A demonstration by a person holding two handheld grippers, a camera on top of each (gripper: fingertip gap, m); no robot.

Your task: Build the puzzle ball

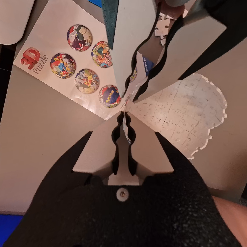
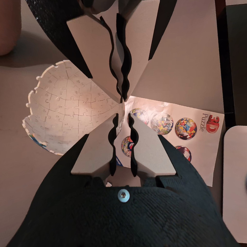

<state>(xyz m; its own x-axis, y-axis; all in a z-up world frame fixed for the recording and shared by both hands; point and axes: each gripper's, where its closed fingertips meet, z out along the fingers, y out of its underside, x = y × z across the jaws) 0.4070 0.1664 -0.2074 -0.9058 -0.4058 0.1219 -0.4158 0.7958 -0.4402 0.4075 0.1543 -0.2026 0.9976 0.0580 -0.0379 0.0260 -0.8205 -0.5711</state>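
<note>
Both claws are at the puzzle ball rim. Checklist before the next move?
1. Left claw grip on the half ball: ok, shut on the rim.
2. Right claw grip: cannot tell. A gap shows between its fingers, with the rim against one of them.
3. Room between the two claws: not ok, the tips nearly touch.
4. Half ball joints: ok where visible, the pieces sit flush.
5. Spare pieces on hand: ok, white pieces lie beyond the right claw.
</note>
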